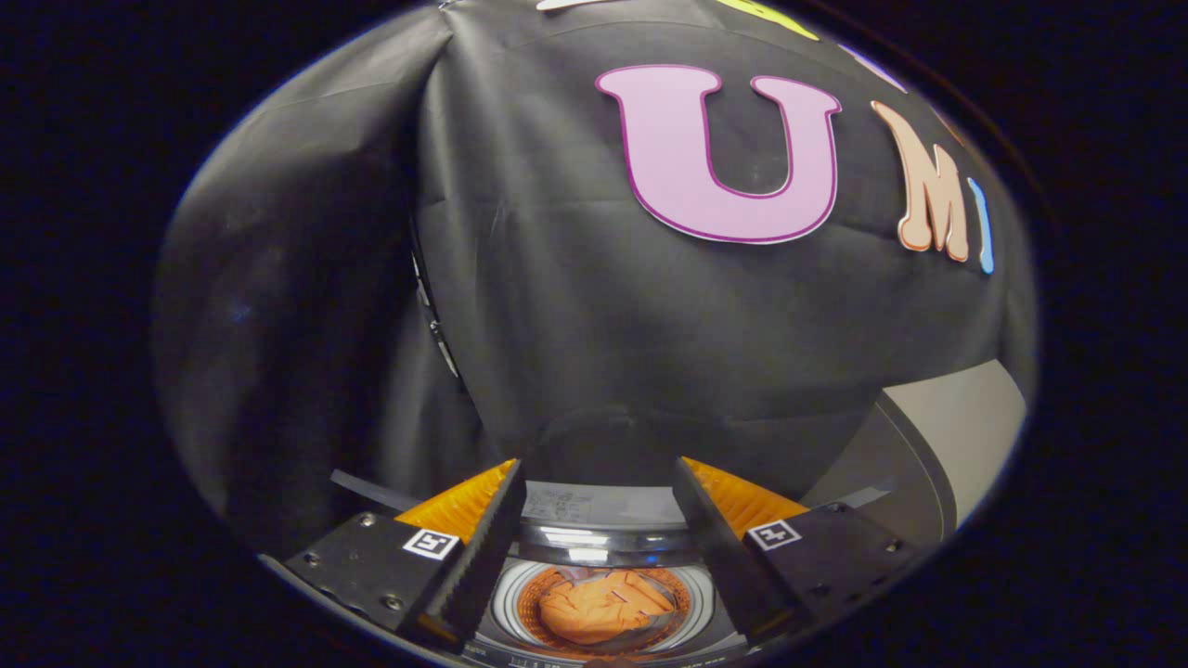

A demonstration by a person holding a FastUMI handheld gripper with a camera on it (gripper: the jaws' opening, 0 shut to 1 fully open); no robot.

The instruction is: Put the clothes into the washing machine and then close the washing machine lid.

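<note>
Your gripper point(599, 520) has its fingers spread wide with nothing between them, hovering above the washing machine point(594, 543). Down at six o'clock between the fingers, the orange garment point(603, 608) lies inside the drum, so the loading step looks done. What remains, by my reading, is closing the lid point(937, 445), raised at three o'clock.

Black cloth point(594, 315) is hanging as the booth's wall, taking up nearly the whole background. It is creasing in long vertical folds, and a seam point(429, 278) is running down where two panels are meeting at an angle. Soft light is falling across the cloth, leaving a dull sheen. To the lower right, a pale panel point(965, 436) is showing past the cloth's edge.
</note>
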